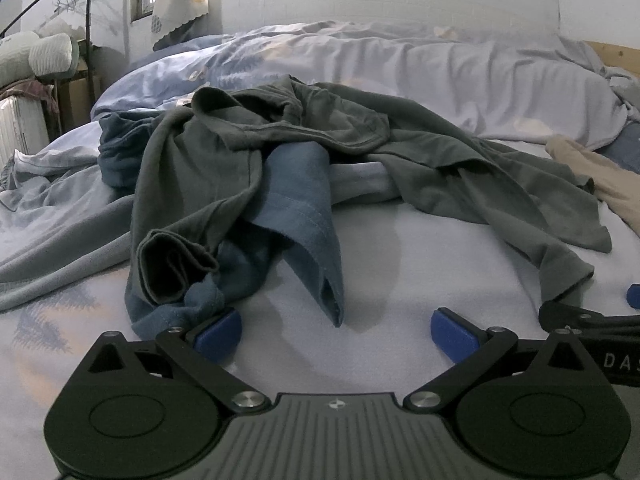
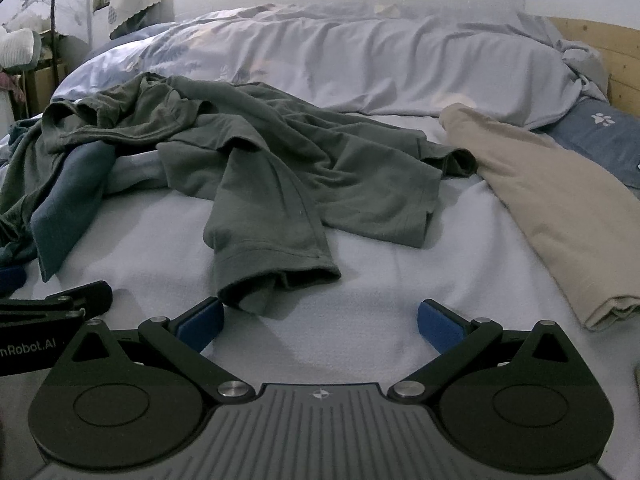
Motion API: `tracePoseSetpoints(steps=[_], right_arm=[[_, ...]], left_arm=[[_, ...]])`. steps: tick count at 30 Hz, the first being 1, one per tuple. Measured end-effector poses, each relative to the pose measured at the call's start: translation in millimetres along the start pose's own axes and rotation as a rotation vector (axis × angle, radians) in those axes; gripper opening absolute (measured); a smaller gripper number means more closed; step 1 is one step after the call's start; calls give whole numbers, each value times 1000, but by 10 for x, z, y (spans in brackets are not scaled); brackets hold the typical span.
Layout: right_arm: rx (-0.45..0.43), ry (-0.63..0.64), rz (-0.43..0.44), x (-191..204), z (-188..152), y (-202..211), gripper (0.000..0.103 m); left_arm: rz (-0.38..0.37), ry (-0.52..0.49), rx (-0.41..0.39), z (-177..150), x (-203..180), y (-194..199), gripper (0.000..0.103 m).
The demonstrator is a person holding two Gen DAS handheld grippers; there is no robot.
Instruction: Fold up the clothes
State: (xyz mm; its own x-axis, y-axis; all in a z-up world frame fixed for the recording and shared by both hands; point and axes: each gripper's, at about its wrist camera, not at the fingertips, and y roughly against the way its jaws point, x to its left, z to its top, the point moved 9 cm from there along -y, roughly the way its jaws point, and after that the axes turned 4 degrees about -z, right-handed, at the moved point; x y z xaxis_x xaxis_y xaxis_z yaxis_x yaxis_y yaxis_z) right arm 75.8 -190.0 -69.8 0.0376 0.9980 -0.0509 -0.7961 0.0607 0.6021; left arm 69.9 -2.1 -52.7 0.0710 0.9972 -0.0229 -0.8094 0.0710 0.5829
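1. Clothes lie heaped mid-frame on the bed (image 1: 400, 264): a crumpled grey-green shirt (image 1: 224, 152) draped over a blue garment (image 1: 304, 208).
2. Left tongs (image 1: 336, 330) stand apart, holding nothing, low in the frame.
3. Right tongs (image 2: 320, 322) stand apart too, just before the shirt's sleeve (image 2: 272, 264).
4. Beige cloth (image 2: 560, 208) lies at right.

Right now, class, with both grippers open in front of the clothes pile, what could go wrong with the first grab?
1. The grey shirt lies tangled over the blue garment, so the left gripper may lift both.
2. The right gripper faces only a grey sleeve; pulling it could drag and bunch the shirt.
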Motion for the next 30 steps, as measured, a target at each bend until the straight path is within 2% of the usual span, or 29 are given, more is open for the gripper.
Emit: tracePoseSetpoints(steps=[19,30], right_arm=[[-7,-47,36,-46,-8,-18,103],[-8,-36,26,-32,-4,-16,103]], left_arm=[[-7,9,-3,-1,24,-10,103],[-14,17,-6,3,26,-5,103]])
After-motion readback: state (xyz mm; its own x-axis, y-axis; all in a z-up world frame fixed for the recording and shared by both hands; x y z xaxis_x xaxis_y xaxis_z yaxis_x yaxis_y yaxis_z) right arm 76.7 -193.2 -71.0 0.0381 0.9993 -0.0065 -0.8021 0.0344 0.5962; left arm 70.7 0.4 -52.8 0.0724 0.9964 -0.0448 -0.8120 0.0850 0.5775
